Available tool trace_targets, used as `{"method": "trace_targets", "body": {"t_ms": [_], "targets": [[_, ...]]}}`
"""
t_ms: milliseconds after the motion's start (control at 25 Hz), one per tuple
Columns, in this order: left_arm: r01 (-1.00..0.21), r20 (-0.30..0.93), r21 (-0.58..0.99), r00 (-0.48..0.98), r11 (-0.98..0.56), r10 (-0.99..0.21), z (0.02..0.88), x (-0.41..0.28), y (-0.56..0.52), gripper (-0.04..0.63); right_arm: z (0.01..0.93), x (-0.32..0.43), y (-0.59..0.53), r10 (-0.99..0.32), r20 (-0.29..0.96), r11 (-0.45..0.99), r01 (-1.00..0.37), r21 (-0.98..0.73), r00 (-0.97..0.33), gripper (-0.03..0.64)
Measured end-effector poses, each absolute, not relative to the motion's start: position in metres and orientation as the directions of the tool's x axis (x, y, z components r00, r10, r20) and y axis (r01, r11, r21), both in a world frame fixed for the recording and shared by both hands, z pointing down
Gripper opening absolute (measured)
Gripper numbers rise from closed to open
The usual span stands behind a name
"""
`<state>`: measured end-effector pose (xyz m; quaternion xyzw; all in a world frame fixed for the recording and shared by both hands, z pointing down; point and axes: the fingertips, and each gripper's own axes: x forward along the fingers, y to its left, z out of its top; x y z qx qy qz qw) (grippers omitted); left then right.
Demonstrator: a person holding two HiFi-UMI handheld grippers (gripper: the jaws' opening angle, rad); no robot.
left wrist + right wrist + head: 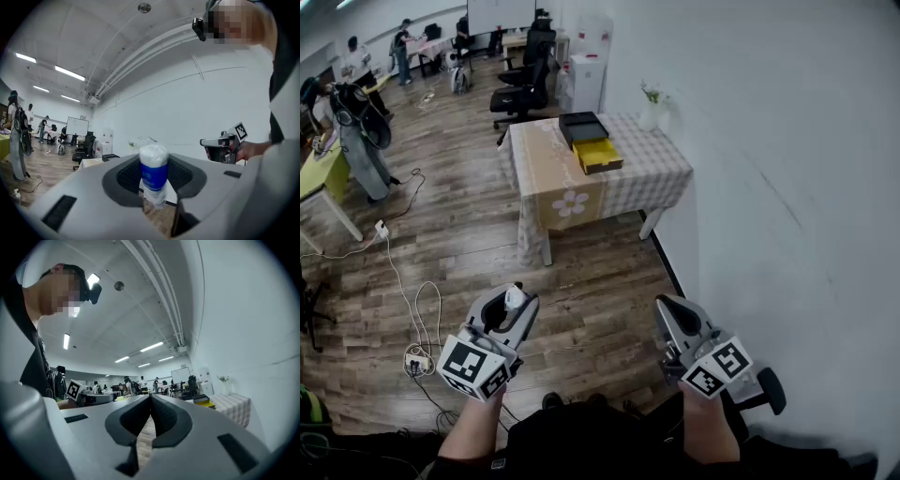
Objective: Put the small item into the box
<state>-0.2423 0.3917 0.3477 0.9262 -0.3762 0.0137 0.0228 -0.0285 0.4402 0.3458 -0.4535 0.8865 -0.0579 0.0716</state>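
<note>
In the head view my left gripper [510, 306] is held low at the left, shut on a small white item with a blue label [515, 296]. In the left gripper view that small item [153, 174] stands upright, clamped between the two dark pads. My right gripper [668, 307] is at the right, jaws shut with nothing in them; in its own view the right gripper [151, 398] has its pads meeting. The black box with an open yellow drawer [592, 142] sits on a checked-cloth table [656, 173] far ahead, well away from both grippers.
A white vase with flowers [651, 113] stands at the table's far right corner. A white wall [787, 187] runs along the right. Office chairs [523, 86] stand behind the table. Cables and a power strip [417, 360] lie on the wood floor at the left.
</note>
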Motion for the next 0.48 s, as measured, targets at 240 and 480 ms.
{"method": "trace_targets", "body": {"t_ms": [240,480], "targets": [[-0.688,0.057,0.024,0.725,-0.725,-0.686,0.353,-0.222,0.392,0.144,0.352,-0.013,0.44,-0.807,-0.071,0.589,-0.787,-0.183,-0.587,0.035],[-0.688,0.067,0.015,0.724,-0.725,-0.686,0.355,-0.204,0.393,0.144,0.35,-0.004,0.444,-0.793,-0.067,0.609,-0.787,-0.095,-0.606,0.037]]}}
